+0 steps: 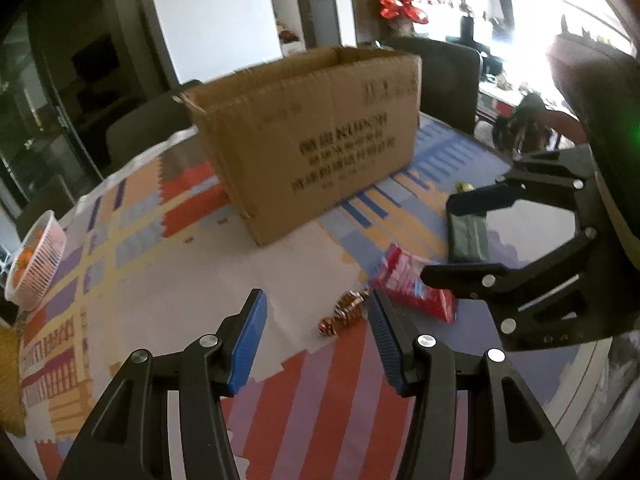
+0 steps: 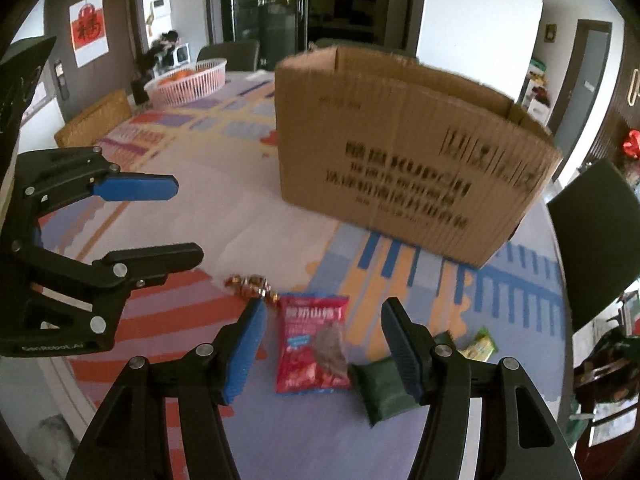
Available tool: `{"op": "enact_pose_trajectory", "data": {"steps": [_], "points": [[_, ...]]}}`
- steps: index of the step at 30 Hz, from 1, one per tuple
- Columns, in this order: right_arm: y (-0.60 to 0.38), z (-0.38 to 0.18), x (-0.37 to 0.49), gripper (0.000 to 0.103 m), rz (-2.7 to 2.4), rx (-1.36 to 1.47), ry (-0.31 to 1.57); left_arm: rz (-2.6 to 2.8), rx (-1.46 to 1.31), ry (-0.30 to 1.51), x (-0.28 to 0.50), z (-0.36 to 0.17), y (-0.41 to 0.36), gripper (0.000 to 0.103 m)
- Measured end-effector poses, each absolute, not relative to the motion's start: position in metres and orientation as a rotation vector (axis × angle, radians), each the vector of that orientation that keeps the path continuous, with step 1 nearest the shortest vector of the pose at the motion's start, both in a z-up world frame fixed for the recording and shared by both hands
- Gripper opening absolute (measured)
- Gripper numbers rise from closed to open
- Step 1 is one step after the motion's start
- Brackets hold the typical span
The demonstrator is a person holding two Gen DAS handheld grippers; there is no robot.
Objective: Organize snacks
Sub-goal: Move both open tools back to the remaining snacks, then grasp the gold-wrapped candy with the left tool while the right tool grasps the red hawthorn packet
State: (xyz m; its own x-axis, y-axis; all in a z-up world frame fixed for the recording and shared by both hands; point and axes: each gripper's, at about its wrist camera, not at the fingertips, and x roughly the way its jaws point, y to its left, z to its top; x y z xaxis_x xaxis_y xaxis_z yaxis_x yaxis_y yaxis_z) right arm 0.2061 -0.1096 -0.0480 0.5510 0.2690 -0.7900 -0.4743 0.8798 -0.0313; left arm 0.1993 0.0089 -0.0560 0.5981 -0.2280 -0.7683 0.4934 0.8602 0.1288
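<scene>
While both tongs gape, the red snack packet (image 2: 313,350) lies flat, crinkled.

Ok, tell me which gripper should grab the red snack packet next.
Right. The right gripper is open with the red snack packet lying directly between its fingers. The left gripper, also open, lines up nearer the small candy wrapper, with the packet off to its right side.
</scene>
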Motion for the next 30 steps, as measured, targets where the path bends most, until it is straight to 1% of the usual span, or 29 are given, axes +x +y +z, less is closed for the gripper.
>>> {"op": "enact_pose_trajectory", "data": {"steps": [12, 25, 30], "points": [[-0.101, -0.082, 0.217, 0.061, 0.443, -0.300, 0.957, -0.509, 0.344, 0.891, 0.218, -0.096, 0.006, 0.052], [-0.104, -0.105, 0.229, 0.061, 0.473, -0.247, 1.029, -0.526, 0.341, 0.925, 0.236, -0.115, -0.002, 0.050], [-0.103, -0.111, 0.232, 0.061, 0.470, -0.230, 1.047, -0.531, 0.320, 0.935, 0.237, -0.118, -0.002, 0.043]]}}
